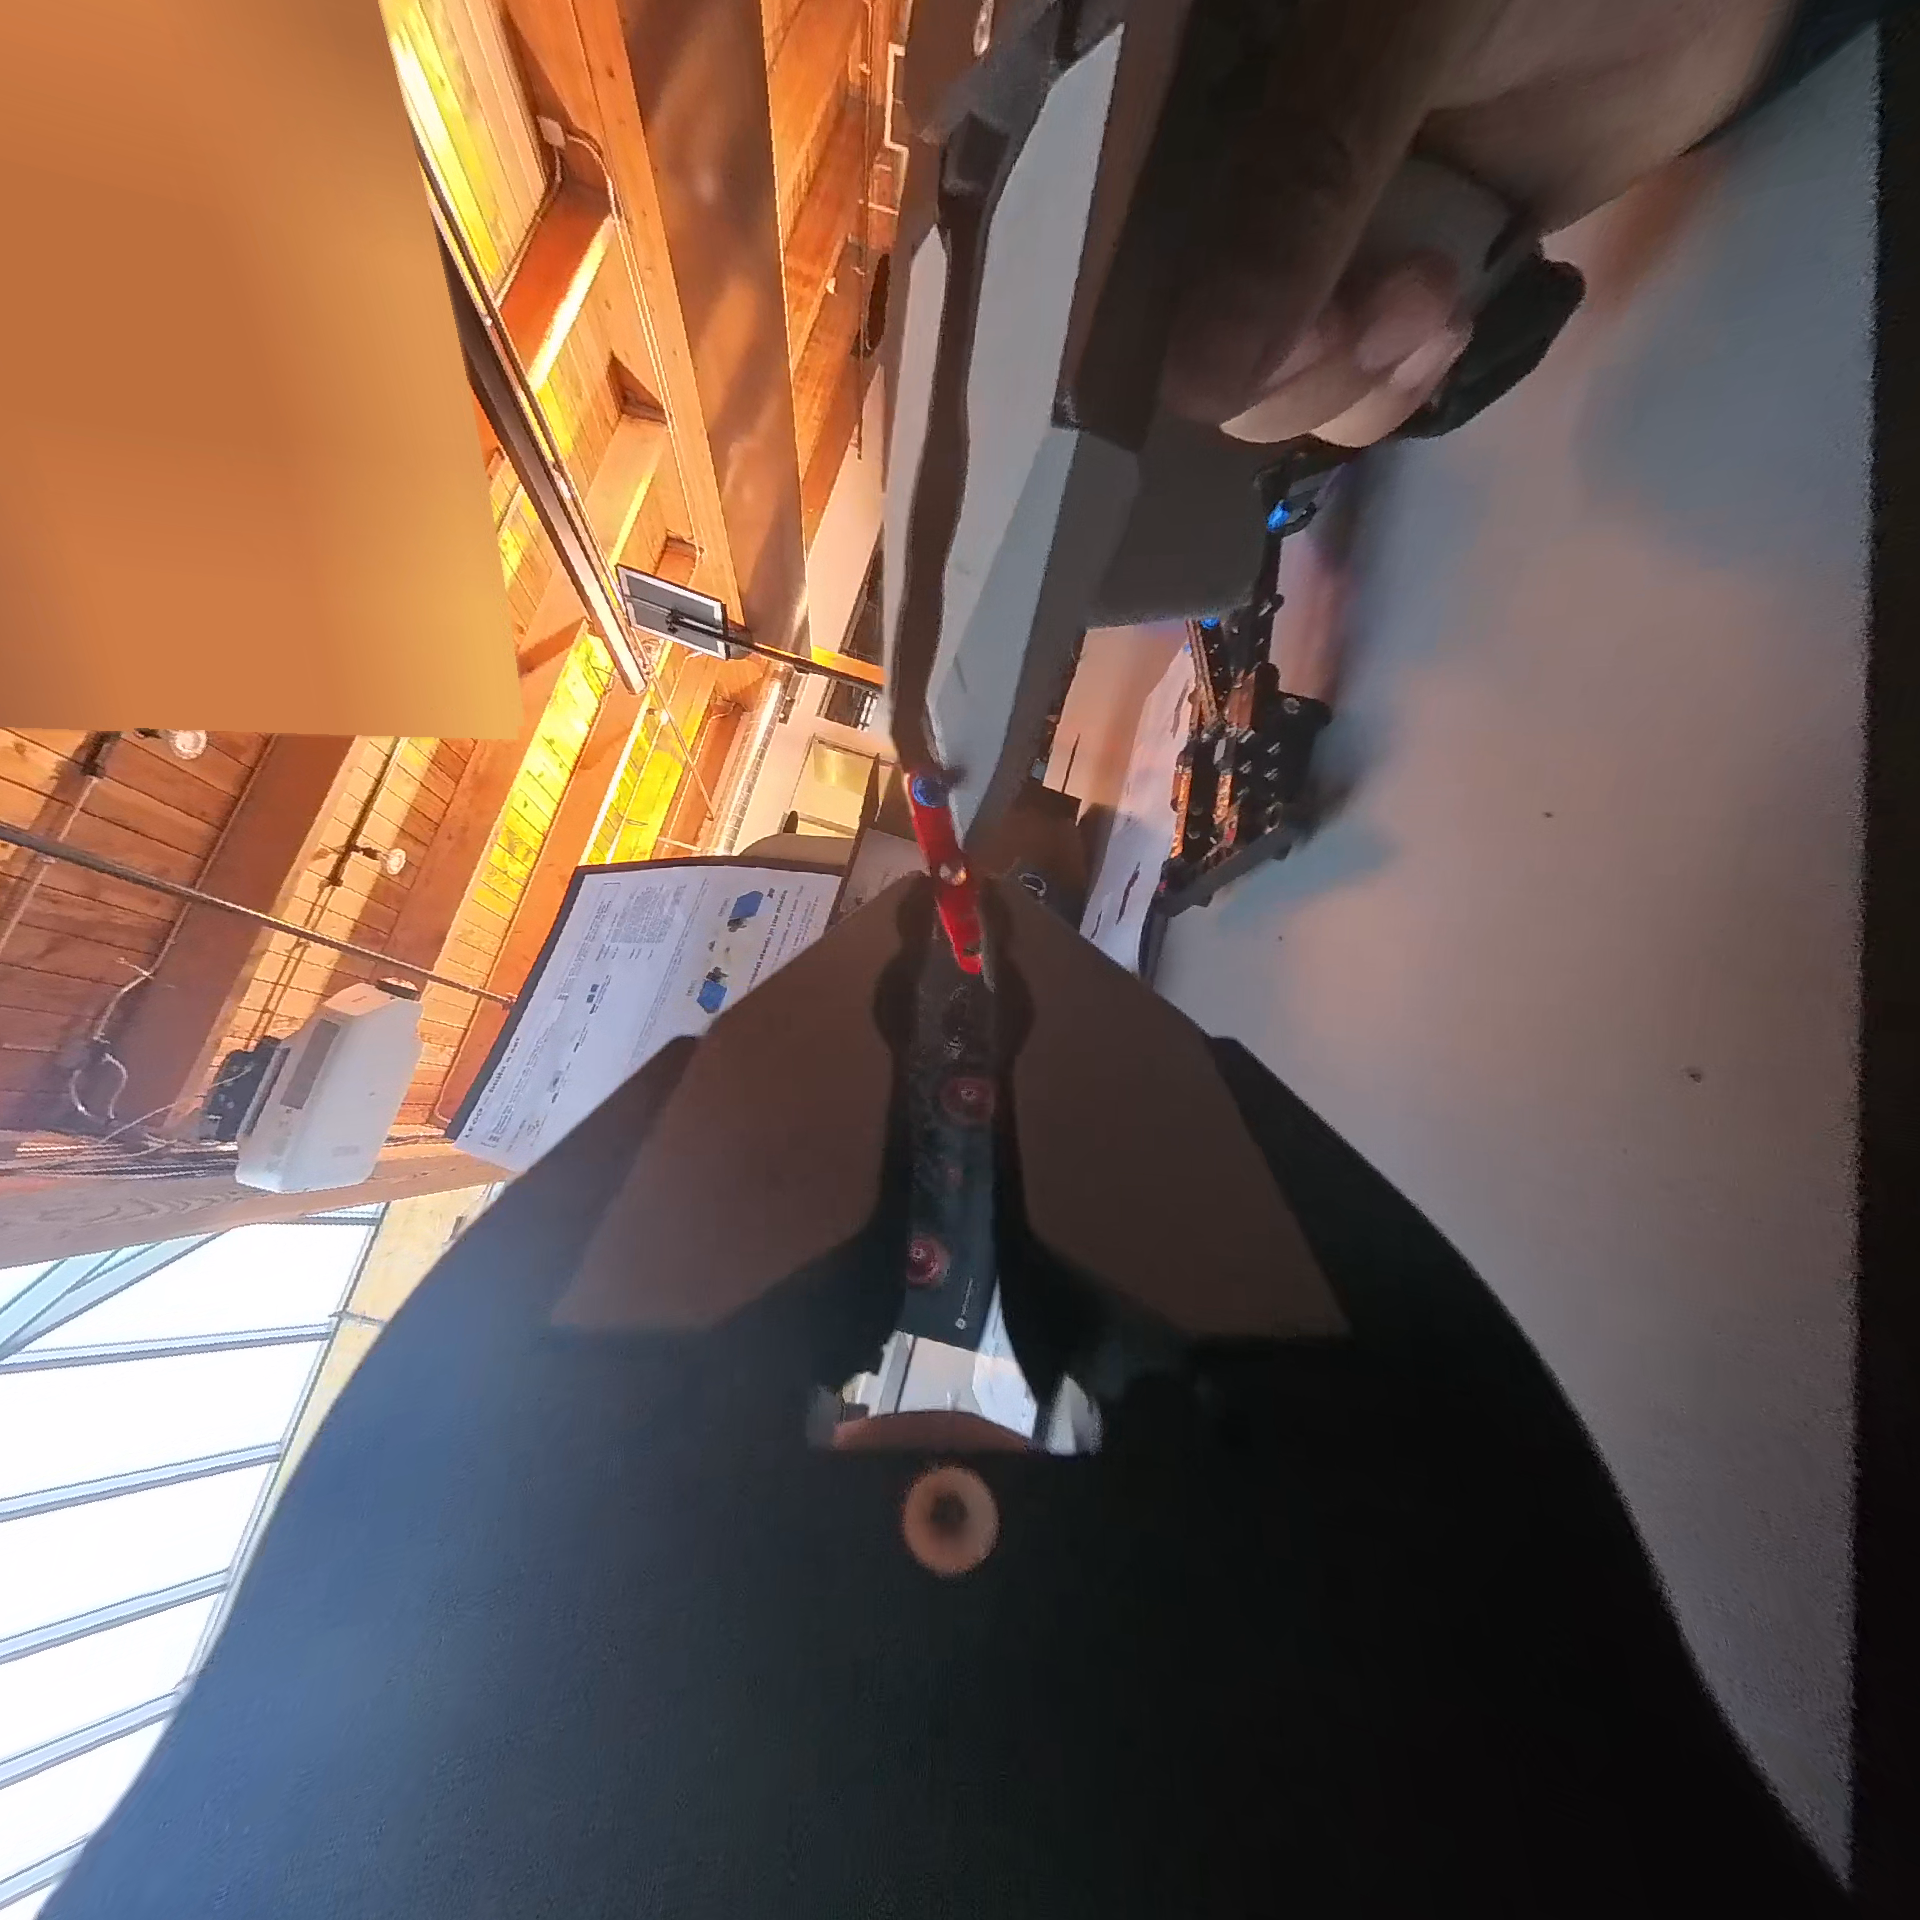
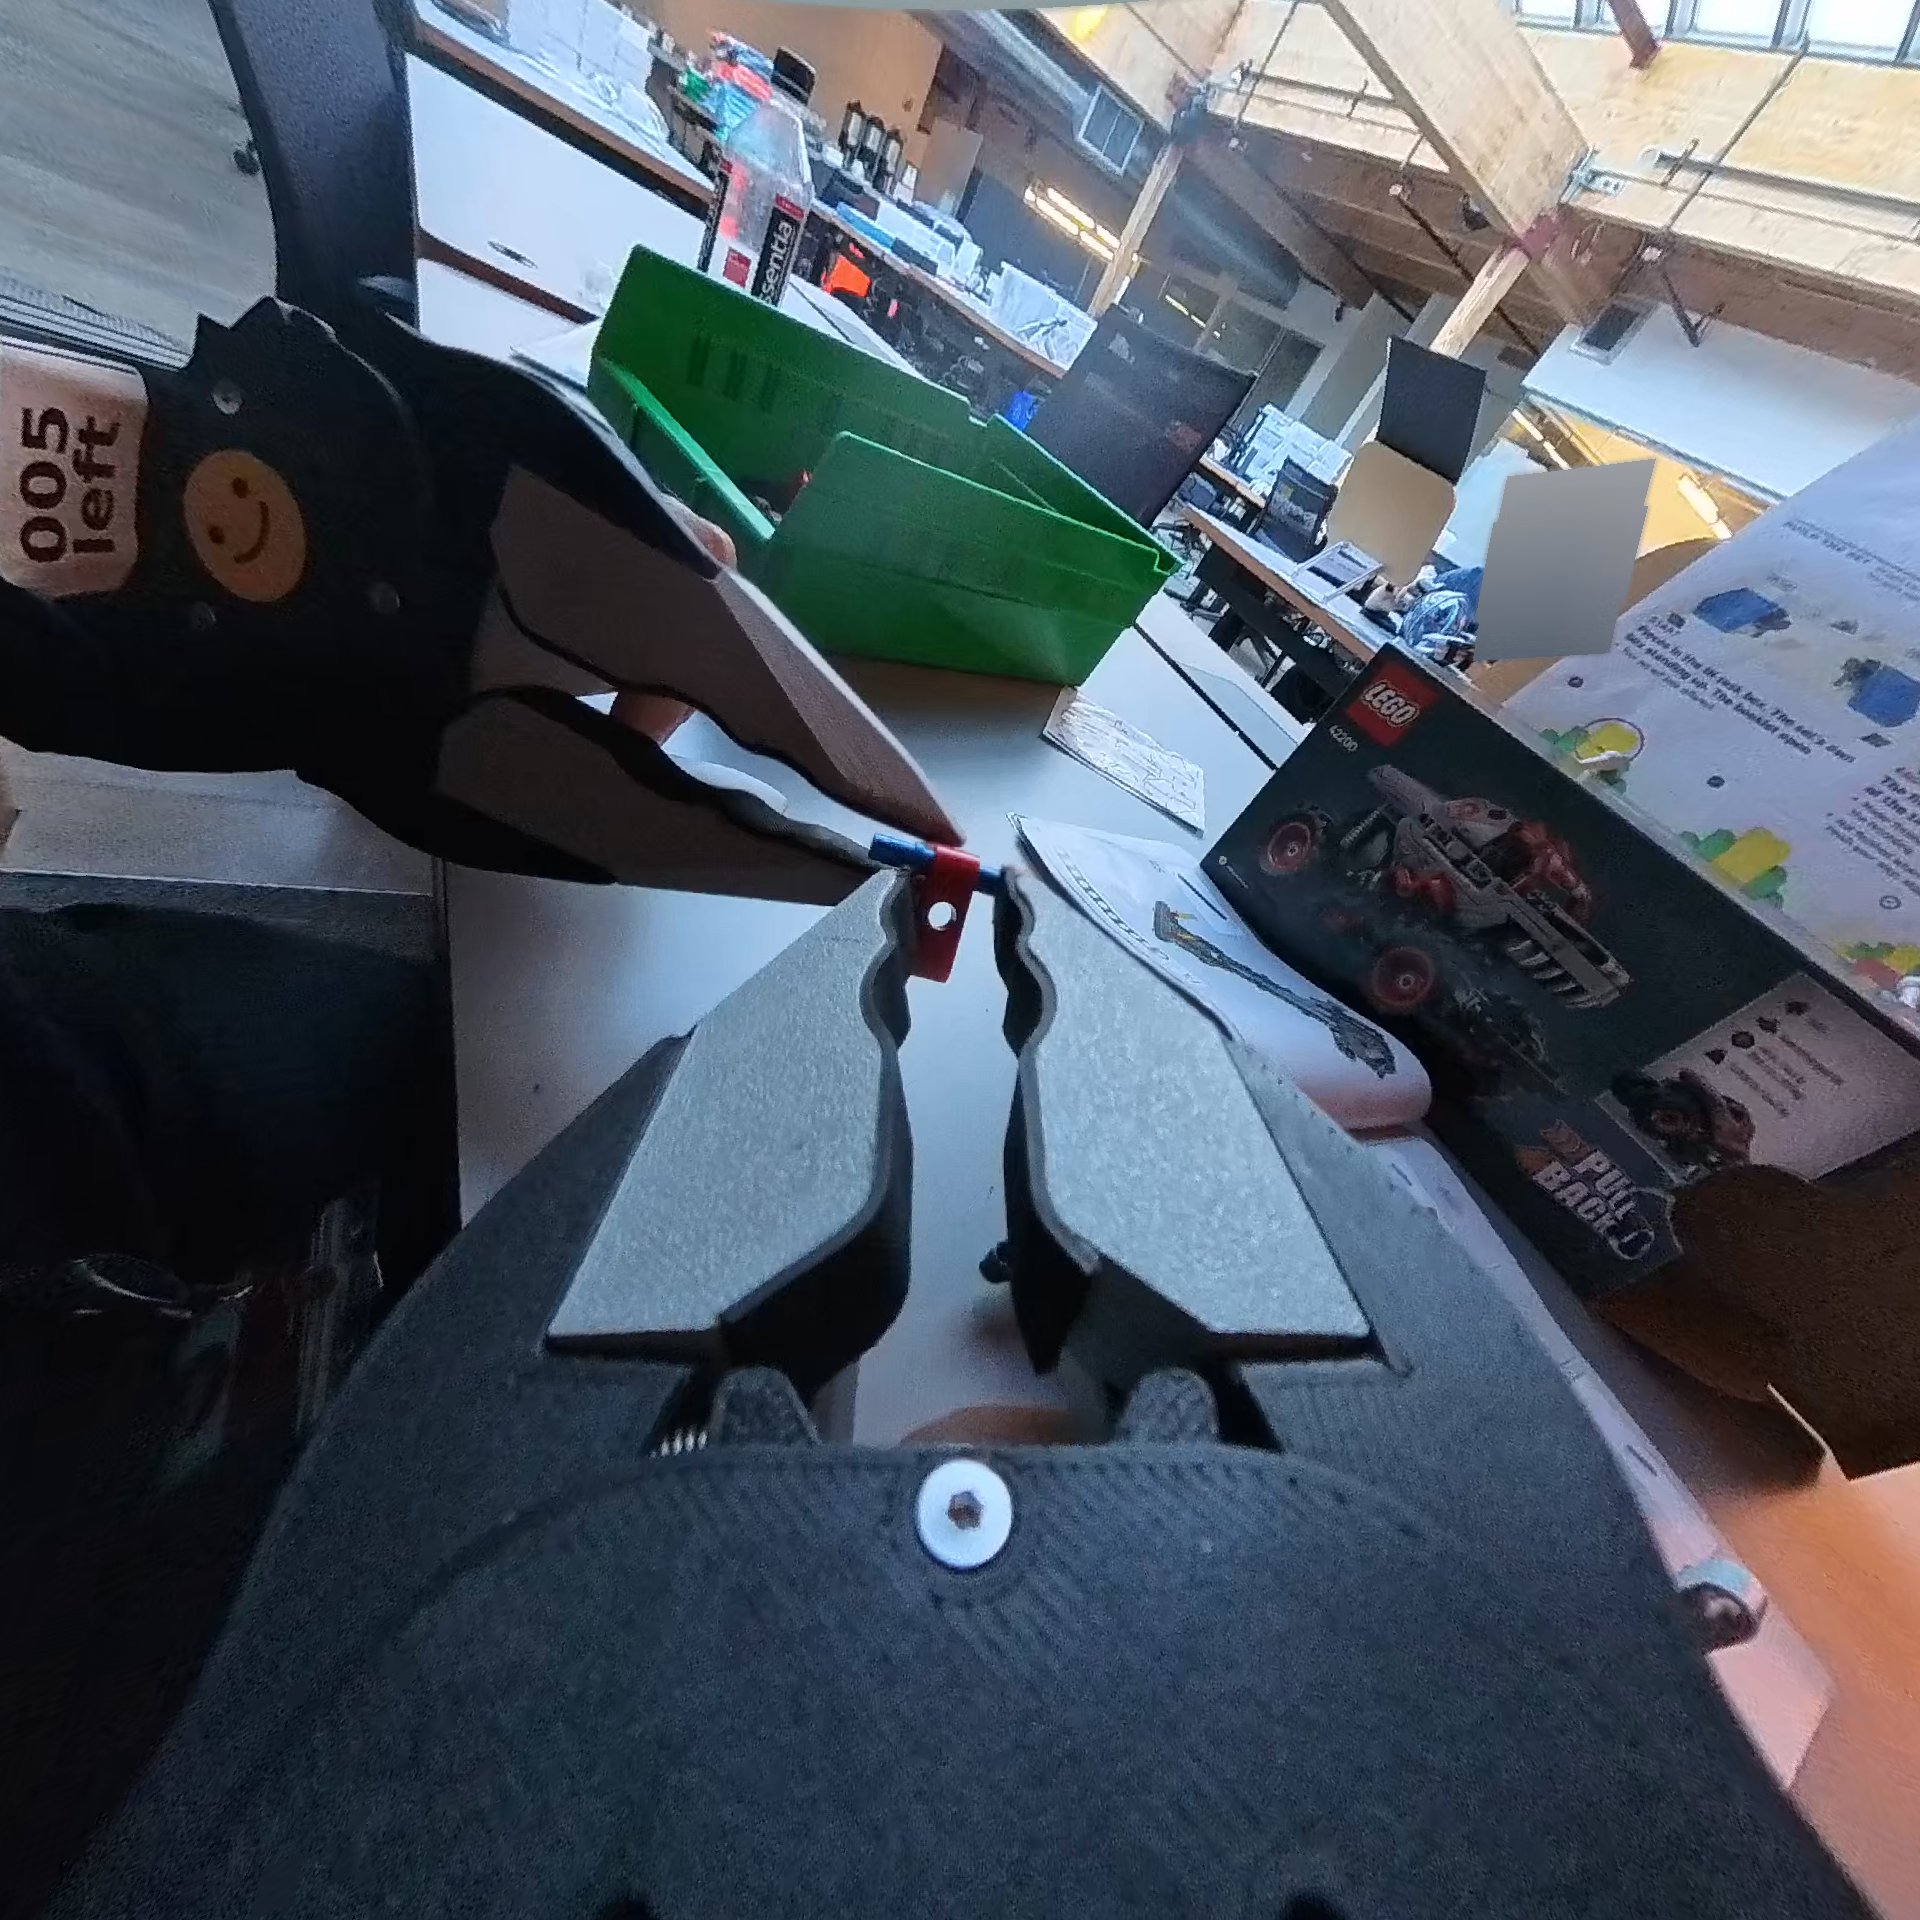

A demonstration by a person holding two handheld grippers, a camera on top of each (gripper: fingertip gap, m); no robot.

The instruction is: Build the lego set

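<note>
A short red beam (image 1: 951, 904) with a blue pin (image 1: 925, 792) through its top hole is held in the air between both grippers. My left gripper (image 1: 951, 896) is shut on the lower part of the red beam. My right gripper (image 1: 940, 774) comes in from above, its tips closed at the blue pin. In the right wrist view the red beam (image 2: 940, 920) hangs between the tips of my right gripper (image 2: 948, 888). One finger touches the beam and the other touches the end of the blue pin (image 2: 894, 850). The left gripper (image 2: 920, 844) reaches in from the left.
A partly built black model (image 1: 1247, 769) lies on the grey table (image 1: 1558, 1039). Two green bins (image 2: 883, 520) stand behind the grippers, with a water bottle (image 2: 764, 208) beyond. The set's box (image 2: 1507, 935), an open booklet (image 2: 1195, 935) and an upright instruction sheet (image 2: 1766, 675) stand on the right. The grippers are tip to tip, or close to it.
</note>
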